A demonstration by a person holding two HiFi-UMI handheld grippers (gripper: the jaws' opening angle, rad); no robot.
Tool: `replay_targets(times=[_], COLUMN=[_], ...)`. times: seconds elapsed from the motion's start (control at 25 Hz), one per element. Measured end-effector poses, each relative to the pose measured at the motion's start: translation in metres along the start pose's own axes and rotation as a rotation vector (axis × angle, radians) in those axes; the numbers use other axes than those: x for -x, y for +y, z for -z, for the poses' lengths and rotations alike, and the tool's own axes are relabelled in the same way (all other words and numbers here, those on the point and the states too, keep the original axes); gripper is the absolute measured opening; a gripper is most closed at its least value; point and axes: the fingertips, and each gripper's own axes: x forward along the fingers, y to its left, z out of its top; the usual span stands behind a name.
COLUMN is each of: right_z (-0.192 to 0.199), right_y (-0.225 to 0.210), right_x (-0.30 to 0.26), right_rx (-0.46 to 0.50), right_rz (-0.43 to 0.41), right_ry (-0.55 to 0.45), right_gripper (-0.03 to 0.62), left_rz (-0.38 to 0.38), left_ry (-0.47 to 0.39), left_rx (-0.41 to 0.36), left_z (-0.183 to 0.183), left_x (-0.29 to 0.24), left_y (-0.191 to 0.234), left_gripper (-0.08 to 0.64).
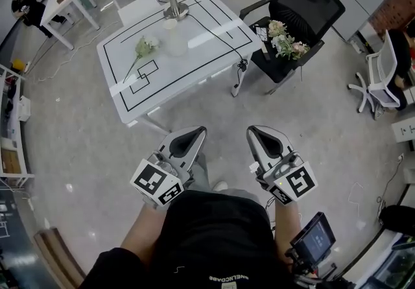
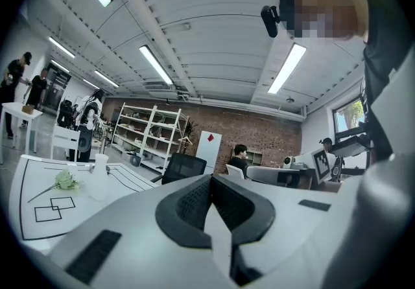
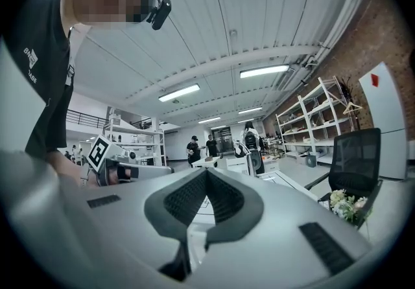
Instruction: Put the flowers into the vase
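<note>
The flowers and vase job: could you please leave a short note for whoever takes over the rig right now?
Left gripper: shut, empty, held short of the table.
Right gripper: shut, empty, beside the left one.
Vase: upright on the table, no flowers seen in it.
Single flower: lying on the table, left of the vase in the head view.
Bunch of flowers: on the black chair right of the table.
Done: nothing yet.
Left: pick up the flowers and put them into the vase.

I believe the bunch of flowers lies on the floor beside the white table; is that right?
Not quite: the head view shows the bunch of flowers lying on the seat of the black chair beside the white table.
</note>
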Motion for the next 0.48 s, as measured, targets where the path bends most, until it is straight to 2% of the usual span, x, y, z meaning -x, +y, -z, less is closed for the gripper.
replay_targets(times=[0.48], right_z=[0.008], right_y=[-0.037], right_x=[-0.083], right_rx=[-0.002], right_rz=[0.042], right_ry=[0.042], right_gripper=[0.002], left_rz=[0.042], left_ry=[0.015], left_rx=[0.028], left_z=[-0.011], left_x=[-0.034], left_y=[0.091], left_gripper=[0.002])
